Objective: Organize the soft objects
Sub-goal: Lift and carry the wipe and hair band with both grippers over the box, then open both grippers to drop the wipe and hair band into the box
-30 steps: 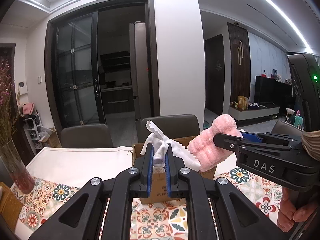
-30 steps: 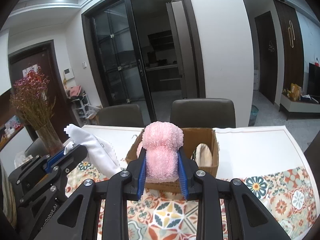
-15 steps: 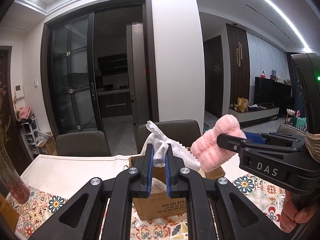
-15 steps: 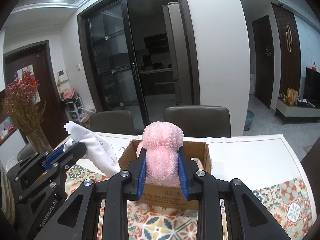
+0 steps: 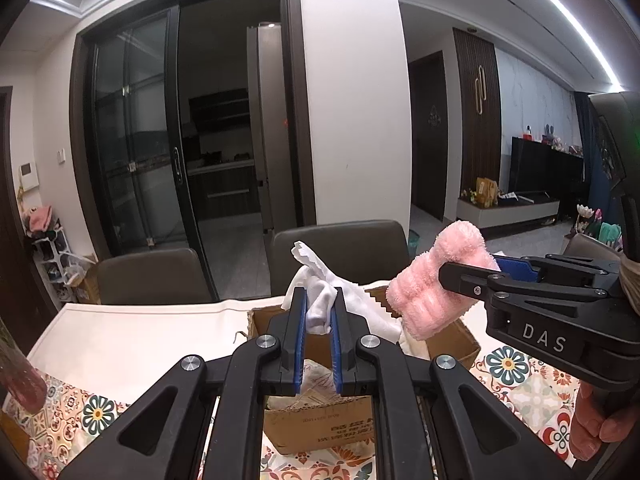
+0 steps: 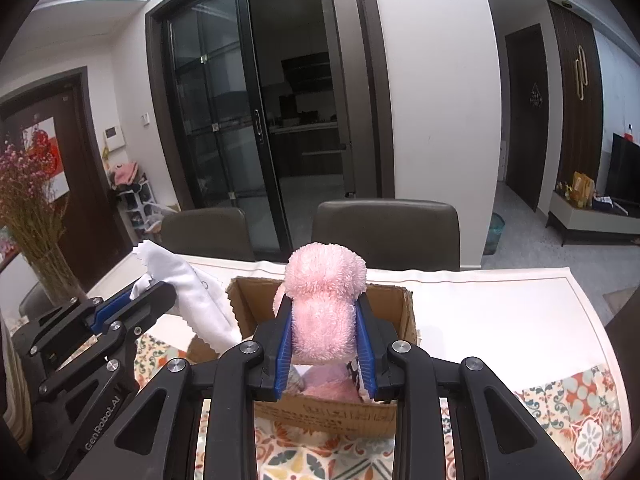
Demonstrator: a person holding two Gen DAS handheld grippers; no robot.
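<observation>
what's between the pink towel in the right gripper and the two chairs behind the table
In the right wrist view: the open cardboard box, then bare white tablecloth.
</observation>
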